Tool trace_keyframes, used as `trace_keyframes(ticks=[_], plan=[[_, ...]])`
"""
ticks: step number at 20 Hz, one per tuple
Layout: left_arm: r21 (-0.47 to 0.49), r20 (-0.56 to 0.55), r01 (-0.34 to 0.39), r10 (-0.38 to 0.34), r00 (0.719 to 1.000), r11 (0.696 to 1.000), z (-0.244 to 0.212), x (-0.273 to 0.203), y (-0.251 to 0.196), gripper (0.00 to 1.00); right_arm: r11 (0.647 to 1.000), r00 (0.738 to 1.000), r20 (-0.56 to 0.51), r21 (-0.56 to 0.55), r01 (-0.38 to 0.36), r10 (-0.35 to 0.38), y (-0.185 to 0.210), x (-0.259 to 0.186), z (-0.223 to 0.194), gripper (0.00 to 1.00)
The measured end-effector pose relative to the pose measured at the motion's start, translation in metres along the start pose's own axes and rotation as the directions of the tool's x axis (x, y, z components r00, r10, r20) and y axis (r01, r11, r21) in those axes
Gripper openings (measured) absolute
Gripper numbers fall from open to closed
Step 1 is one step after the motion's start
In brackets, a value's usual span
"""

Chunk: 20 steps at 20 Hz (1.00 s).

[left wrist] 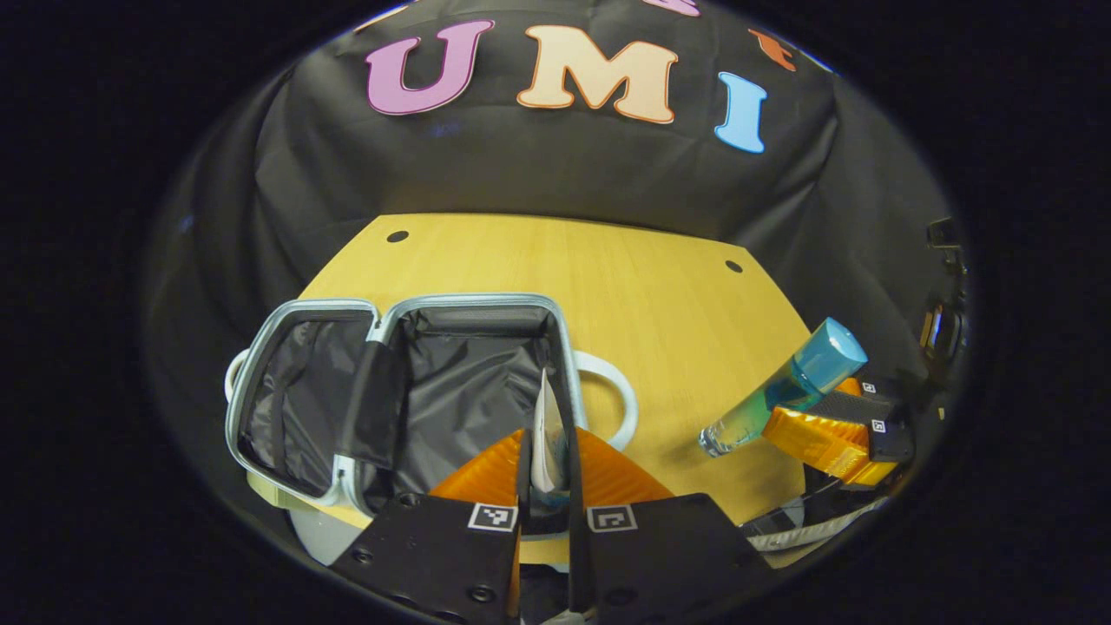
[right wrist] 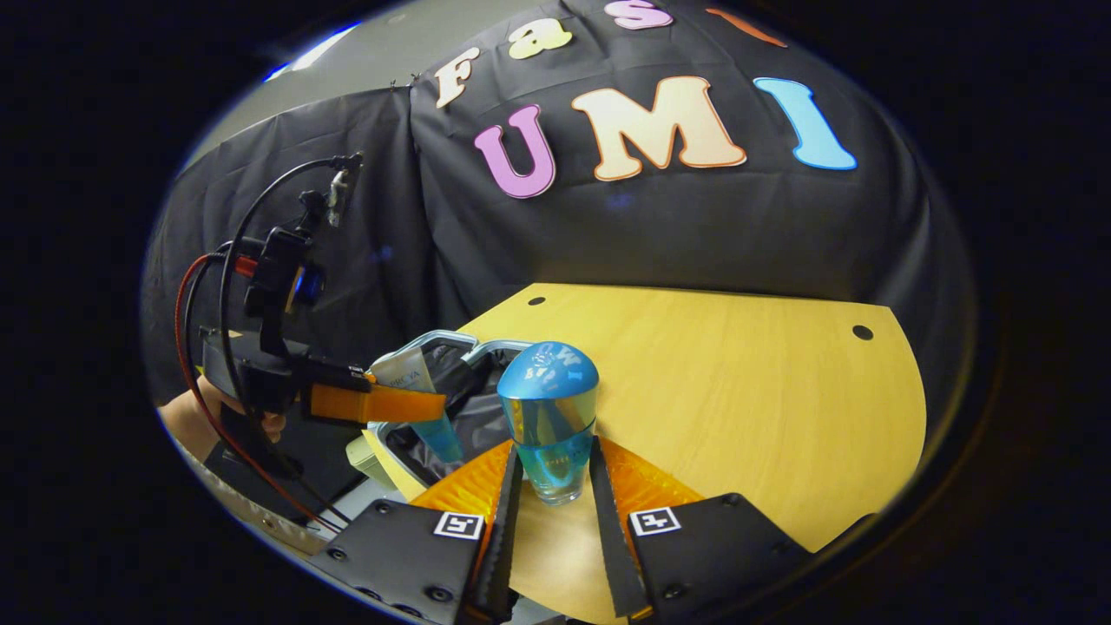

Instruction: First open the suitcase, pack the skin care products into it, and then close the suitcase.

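Table: a pale wooden table [left wrist: 608, 278] with small dark holes [left wrist: 397, 236] near its far edge, black cloth wall behind.
Suitcase: the suitcase [left wrist: 399, 391] lies open at 9 o'clock of the table, grey lining showing, white handle [left wrist: 612, 395] at its right side.
Left gripper: the left gripper [left wrist: 547, 482] is closed narrow on a white tube [left wrist: 547, 434], over the case's near edge.
Right gripper: the right gripper [right wrist: 551, 495] clamps a blue-capped bottle [right wrist: 548, 417], at 4 o'clock of the case.
Hand: a hand [right wrist: 195, 417] holds the left tool.

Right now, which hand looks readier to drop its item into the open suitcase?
Left, probably. The left gripper holds the white tube right above the open suitcase; the right gripper holds the blue bottle off beside it.
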<state>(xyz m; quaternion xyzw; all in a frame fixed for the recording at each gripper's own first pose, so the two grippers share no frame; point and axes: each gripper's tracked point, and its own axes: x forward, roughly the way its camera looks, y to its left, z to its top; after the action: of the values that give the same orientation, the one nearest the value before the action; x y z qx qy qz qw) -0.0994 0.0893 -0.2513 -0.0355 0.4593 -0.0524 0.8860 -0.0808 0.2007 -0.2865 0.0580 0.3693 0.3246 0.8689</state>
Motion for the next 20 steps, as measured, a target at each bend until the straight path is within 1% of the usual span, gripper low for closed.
trace_keyframes(ticks=[1,4,5,6,8,9,11,14,15,16,18,19,20], plan=[[0.003,-0.029,-0.006,0.006,1.000,1.000,-0.006,0.004,0.010,0.14,1.000,1.000,-0.005,0.002,-0.012,0.012,0.010,0.006,0.002,0.46],[-0.007,-0.132,-0.029,0.027,0.991,1.000,-0.030,0.019,0.039,0.14,0.998,0.998,-0.033,0.009,-0.055,0.055,0.039,0.023,0.007,0.46],[-0.008,-0.163,-0.033,0.032,0.986,0.999,-0.036,0.025,0.047,0.15,0.998,0.996,-0.050,0.009,-0.067,0.067,0.048,0.029,0.006,0.45],[-0.013,-0.186,-0.036,0.033,0.982,0.999,-0.042,0.032,0.054,0.15,0.997,0.994,-0.075,0.011,-0.076,0.077,0.055,0.035,0.004,0.47],[-0.030,-0.222,-0.026,0.019,0.975,0.999,-0.053,0.045,0.064,0.15,0.995,0.986,-0.135,0.031,-0.092,0.096,0.070,0.047,-0.007,0.45],[-0.044,-0.239,-0.018,0.007,0.971,0.999,-0.056,0.052,0.066,0.15,0.994,0.981,-0.165,0.047,-0.095,0.101,0.076,0.054,-0.013,0.46],[-0.065,-0.257,-0.003,-0.014,0.966,0.998,-0.062,0.063,0.074,0.15,0.993,0.969,-0.227,0.076,-0.086,0.101,0.082,0.065,-0.027,0.46],[-0.095,-0.239,0.034,-0.056,0.969,0.995,-0.055,0.076,0.079,0.19,0.994,0.946,-0.316,0.102,-0.044,0.074,0.087,0.082,-0.047,0.47],[-0.100,-0.238,0.038,-0.061,0.969,0.994,-0.054,0.078,0.083,0.20,0.994,0.940,-0.335,0.107,-0.029,0.063,0.089,0.088,-0.052,0.45],[-0.099,-0.223,0.041,-0.062,0.973,0.994,-0.050,0.081,0.085,0.47,0.993,0.936,-0.348,0.115,-0.013,0.053,0.090,0.093,-0.055,0.46],[-0.066,-0.190,0.043,-0.055,0.980,0.997,-0.044,0.075,0.092,1.00,0.991,0.929,-0.368,0.131,0.015,0.035,0.092,0.106,-0.060,0.47],[-0.053,-0.173,0.045,-0.054,0.983,0.998,-0.035,0.071,0.095,1.00,0.989,0.923,-0.384,0.143,0.031,0.026,0.093,0.114,-0.066,0.47],[-0.050,-0.153,0.052,-0.059,0.986,0.997,-0.029,0.067,0.097,0.96,0.987,0.918,-0.397,0.151,0.046,0.018,0.094,0.120,-0.069,0.44]])
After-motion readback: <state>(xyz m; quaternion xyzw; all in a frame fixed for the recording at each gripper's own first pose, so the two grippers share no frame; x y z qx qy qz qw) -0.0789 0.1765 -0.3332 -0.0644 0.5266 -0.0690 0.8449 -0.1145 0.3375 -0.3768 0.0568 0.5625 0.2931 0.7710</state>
